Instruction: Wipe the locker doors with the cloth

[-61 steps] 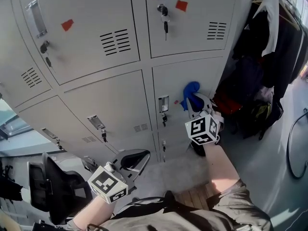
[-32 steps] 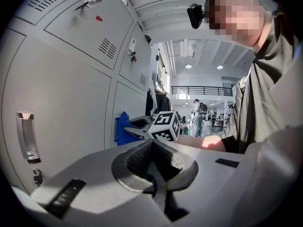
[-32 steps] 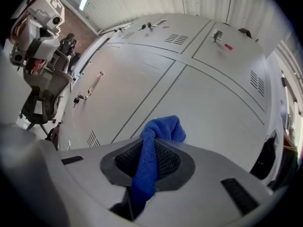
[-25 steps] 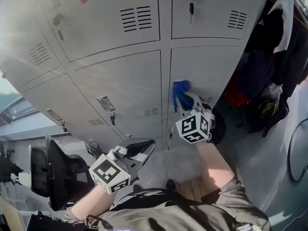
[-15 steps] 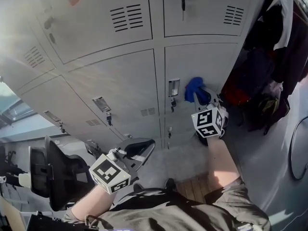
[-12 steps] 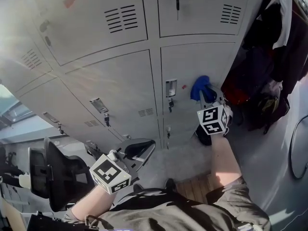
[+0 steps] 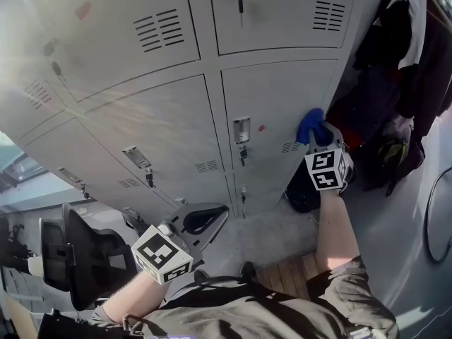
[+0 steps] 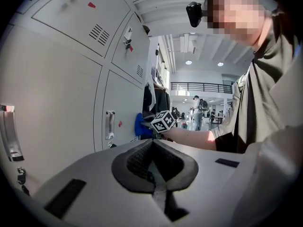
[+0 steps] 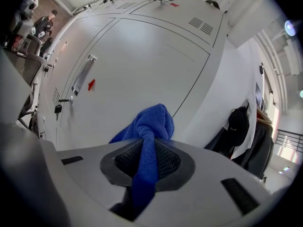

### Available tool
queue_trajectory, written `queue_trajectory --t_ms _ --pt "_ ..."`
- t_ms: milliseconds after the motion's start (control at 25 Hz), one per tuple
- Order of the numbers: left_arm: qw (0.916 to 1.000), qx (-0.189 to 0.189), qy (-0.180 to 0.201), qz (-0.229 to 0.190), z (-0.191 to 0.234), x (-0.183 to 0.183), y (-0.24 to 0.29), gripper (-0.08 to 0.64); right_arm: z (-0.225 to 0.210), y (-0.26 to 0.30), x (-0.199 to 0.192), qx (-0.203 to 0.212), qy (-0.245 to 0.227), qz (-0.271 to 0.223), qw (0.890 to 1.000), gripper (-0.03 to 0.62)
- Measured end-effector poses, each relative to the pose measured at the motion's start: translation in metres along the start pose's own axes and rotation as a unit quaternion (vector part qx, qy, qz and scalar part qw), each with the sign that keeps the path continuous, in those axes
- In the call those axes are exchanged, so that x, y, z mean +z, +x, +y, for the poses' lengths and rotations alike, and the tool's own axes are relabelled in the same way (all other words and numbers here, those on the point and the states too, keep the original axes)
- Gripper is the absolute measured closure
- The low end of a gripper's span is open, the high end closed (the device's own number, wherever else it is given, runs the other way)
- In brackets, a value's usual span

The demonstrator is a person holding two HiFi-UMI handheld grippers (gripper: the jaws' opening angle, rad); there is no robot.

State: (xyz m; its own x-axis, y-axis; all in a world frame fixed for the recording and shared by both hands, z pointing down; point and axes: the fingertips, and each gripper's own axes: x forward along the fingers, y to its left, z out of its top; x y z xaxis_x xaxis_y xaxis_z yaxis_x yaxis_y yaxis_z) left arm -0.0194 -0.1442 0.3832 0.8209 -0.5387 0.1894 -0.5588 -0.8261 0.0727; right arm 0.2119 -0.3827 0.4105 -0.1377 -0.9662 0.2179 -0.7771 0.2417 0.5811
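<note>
Jaws first: clamped shut on the blue cloth over at the right gripper, with a bunched wad poking out past the tips and a tail trailing back between the pads. Nothing in the left gripper: pinched together on empty air, parked low near the lap, well apart from the lockers.

From the head view, got the cloth up against the far right edge of the lower right locker door, touching it by the look of things. Sits just above the little vent and well right of the latch handle and the red sticker. Right beside the hanging coats too.

Progress-wise, hard to call. Can't spot any wet streaks or dust lines on the grey paint, so no way of telling which doors are done. Best guess is mid-job: working this one door at its right edge, with the bottom row, the doors off to the left and the upper row with the dangling keys likely left to cover. Nothing to suggest wrapping up. Worth minding the latch when sweeping back across.
</note>
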Motion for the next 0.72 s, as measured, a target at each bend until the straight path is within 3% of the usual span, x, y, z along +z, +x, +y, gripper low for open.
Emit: queue_trajectory --t_ms 240,520,720 --pt "1.0 0.004 0.0 0.001 0.002 0.0 -0.005 0.551 0.039 -0.009 0.015 0.029 0.008 -0.018 0.999 0.535" --pt "0.9999 0.009 0.003 -0.002 0.006 0.001 -0.019 0.551 0.128 -0.023 0.073 0.101 -0.044 -0.073 0.991 0.535" --pt "0.9999 0.014 0.004 -0.001 0.011 0.0 -0.033 0.551 0.162 -0.017 0.077 0.125 -0.063 -0.068 0.988 0.535"
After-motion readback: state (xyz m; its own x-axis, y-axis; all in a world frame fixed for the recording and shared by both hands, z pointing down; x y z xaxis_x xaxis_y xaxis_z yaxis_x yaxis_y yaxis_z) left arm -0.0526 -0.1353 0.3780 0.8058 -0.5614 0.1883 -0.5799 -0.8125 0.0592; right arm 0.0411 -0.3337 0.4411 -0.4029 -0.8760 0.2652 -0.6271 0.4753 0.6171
